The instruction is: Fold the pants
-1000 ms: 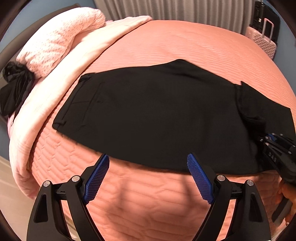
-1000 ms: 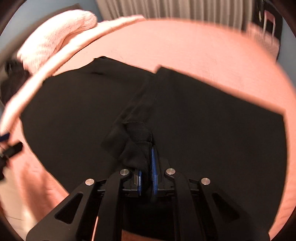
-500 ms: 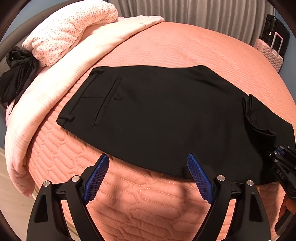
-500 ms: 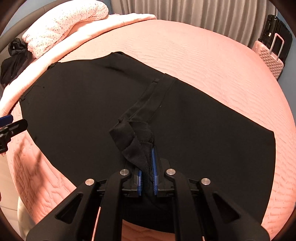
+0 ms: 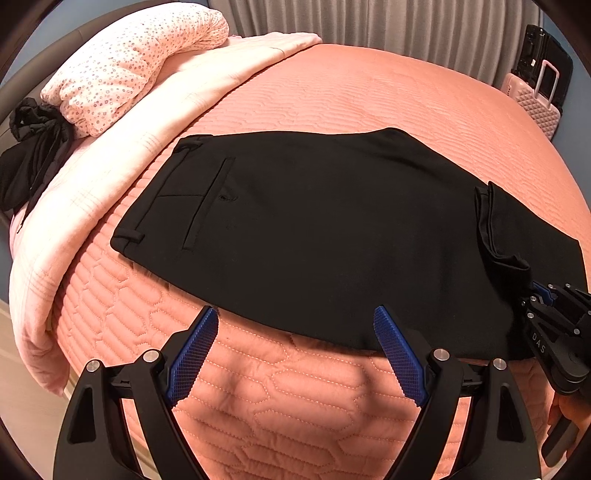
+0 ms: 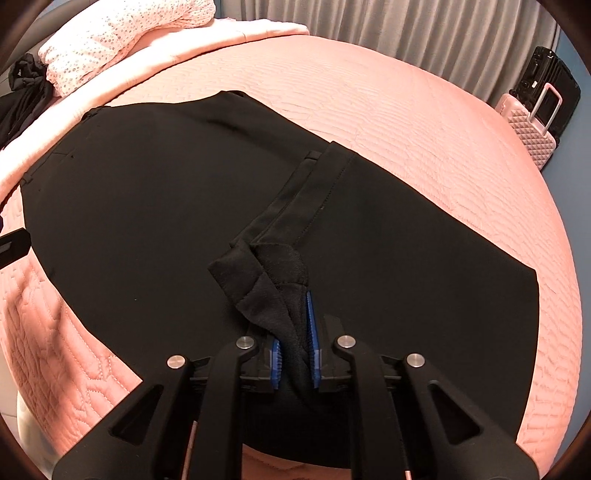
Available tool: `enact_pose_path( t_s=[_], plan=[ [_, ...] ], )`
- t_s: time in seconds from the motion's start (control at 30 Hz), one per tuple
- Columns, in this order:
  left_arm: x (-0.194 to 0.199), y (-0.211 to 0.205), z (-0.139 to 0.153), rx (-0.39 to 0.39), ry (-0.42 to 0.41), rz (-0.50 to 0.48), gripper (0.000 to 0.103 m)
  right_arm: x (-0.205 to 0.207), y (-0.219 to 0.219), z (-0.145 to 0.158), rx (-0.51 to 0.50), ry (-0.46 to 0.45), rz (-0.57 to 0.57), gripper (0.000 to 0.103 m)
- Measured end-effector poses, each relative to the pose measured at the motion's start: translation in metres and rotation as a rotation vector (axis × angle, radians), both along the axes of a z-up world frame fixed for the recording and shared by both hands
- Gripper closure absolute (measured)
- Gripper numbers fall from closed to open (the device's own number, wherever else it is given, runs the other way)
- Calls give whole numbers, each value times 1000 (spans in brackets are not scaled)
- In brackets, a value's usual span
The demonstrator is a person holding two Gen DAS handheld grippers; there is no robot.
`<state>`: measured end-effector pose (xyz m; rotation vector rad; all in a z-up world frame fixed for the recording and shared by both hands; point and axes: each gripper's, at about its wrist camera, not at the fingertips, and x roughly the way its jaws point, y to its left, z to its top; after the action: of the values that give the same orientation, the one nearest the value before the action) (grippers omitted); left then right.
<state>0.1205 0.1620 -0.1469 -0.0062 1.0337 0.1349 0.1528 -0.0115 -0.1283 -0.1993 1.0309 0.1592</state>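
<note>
Black pants (image 5: 314, 229) lie flat on the salmon quilted bed (image 5: 369, 92), waistband and back pocket at the left, legs folded back over at the right. My left gripper (image 5: 295, 325) is open and empty, just in front of the pants' near edge. My right gripper (image 6: 295, 332) is shut on the bunched leg hem (image 6: 269, 280), held low over the pants; it also shows at the right edge of the left wrist view (image 5: 554, 321). The hem's folded band (image 6: 306, 199) runs away from the grip.
A floral pillow (image 5: 140, 62) and a pale pink blanket (image 5: 92, 177) lie along the bed's left side, with a black garment (image 5: 29, 155) beyond. A pink suitcase (image 5: 535, 107) stands by grey curtains (image 5: 369, 22) at the back right.
The right gripper has carried the leg hem back to the right and lowered it, uncovering the waistband and pocket. The left gripper stayed open, shifting slightly.
</note>
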Motion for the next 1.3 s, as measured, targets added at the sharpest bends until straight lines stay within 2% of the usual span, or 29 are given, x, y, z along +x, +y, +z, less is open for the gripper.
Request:
enact_pose_path(
  t_s=[0.17, 0.27, 0.4, 0.43, 0.47, 0.53, 0.57, 0.67, 0.73, 0.8, 0.93, 1.1, 1.3],
  plan=[
    [-1, 1, -1, 3, 2, 2, 19, 2, 3, 4, 12, 12, -18, 89],
    [-1, 8, -4, 2, 8, 17, 19, 4, 4, 7, 57, 18, -25, 80],
    [-1, 23, -10, -11, 27, 48, 19, 8, 11, 5, 32, 28, -27, 78],
    [-2, 27, -11, -12, 27, 54, 19, 7, 13, 6, 36, 28, -26, 66],
    [-2, 32, -12, -11, 26, 64, 19, 4, 14, 12, 57, 17, -18, 43],
    [0, 45, -15, -32, 33, 80, 19, -8, 20, 26, 85, -32, 1, 22],
    [2, 56, -17, -62, 36, 94, 19, -14, 23, 34, 88, -58, 20, 18],
    [11, 85, -22, -113, 36, 136, 19, -31, 34, 55, 88, -111, 71, 17],
    [24, 109, -28, -166, 48, 162, 19, -32, 40, 60, 39, -88, 74, 12],
    [36, 129, -36, -203, 66, 192, 19, -29, 45, 65, 9, -62, 63, 12],
    [47, 143, -38, -164, 56, 218, 19, -22, 42, 80, 14, -39, -17, 12],
    [50, 145, -39, -168, 54, 232, 19, -14, 35, 85, -33, -16, -116, 12],
    [49, 144, -39, -159, 58, 231, 19, -8, 32, 81, -53, 9, -144, 12]
  ],
)
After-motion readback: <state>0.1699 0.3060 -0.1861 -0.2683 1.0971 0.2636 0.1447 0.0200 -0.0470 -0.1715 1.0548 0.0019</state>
